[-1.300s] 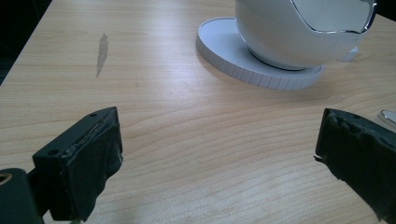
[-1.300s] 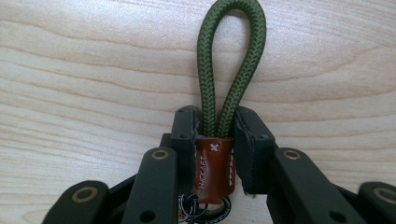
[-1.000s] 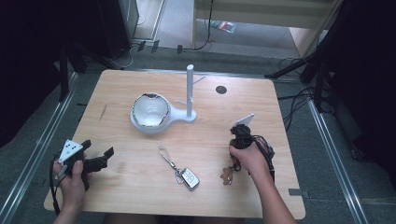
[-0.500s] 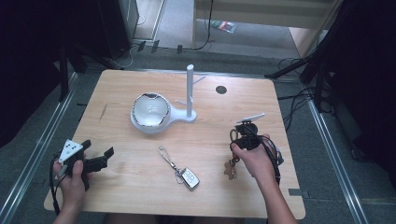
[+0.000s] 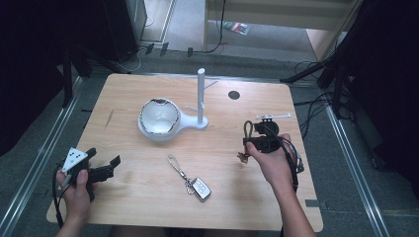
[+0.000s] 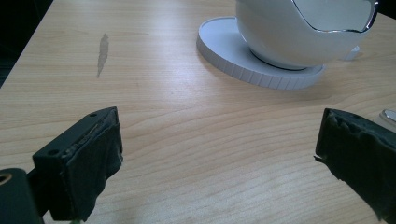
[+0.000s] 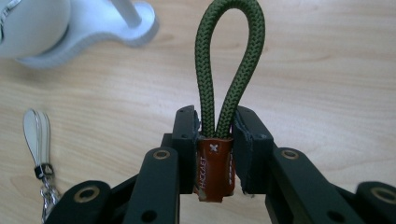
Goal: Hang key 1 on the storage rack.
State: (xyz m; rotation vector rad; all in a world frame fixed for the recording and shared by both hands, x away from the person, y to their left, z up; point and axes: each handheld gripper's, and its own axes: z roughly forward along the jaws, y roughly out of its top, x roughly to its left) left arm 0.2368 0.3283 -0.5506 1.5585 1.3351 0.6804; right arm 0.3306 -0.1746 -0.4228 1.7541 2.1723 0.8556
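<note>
Over on the left, the left gripper [image 5: 101, 170] is sitting low over the pale wooden table [image 5: 128, 98], near its front left corner, jaws spread wide with nothing but bare wood between them. Just ahead of it, towards the middle, the glossy white egg-shaped bowl with a silver jagged rim [image 5: 158, 117] is resting on its white round ribbed base [image 6: 243, 70], and a white upright post with short pegs [image 5: 201, 96] is standing just beside it. Nearer the front edge, a silver key fob on a metal ring and clip [image 5: 190, 179] is lying flat. And on the right, the right gripper [image 7: 215, 128] is pinching tight on the brown leather collar of the olive-green braided cord loop [image 7: 229, 60], the loop sticking out beyond the jaws, off the table.
</note>
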